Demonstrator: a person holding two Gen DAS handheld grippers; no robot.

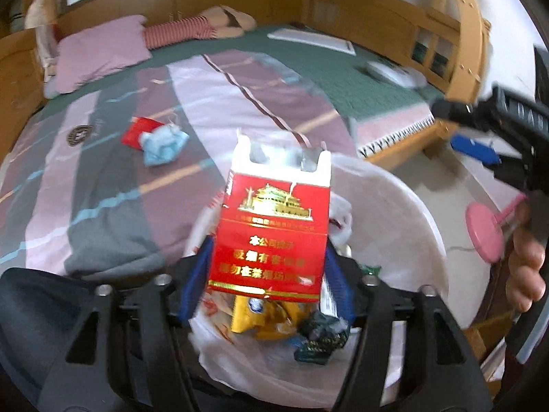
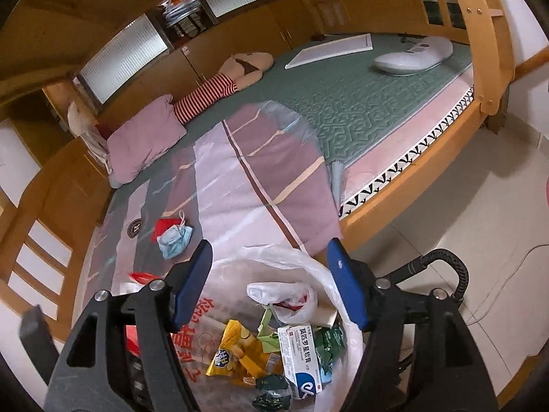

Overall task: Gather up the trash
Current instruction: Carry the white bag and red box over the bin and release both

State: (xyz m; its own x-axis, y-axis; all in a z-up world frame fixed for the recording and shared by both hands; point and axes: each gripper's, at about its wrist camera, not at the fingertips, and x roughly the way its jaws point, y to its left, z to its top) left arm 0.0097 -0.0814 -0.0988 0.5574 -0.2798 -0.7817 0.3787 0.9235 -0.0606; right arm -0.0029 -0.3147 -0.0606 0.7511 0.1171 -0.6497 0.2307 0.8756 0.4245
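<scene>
Two tools over lined bin beside quilted bed: left tool gripping red carton, right tool wide.

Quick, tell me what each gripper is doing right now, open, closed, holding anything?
Left gripper: closed on the red cigarette pack, above the trash bin.
Right gripper: open, holding nothing, over the trash bin.
</scene>
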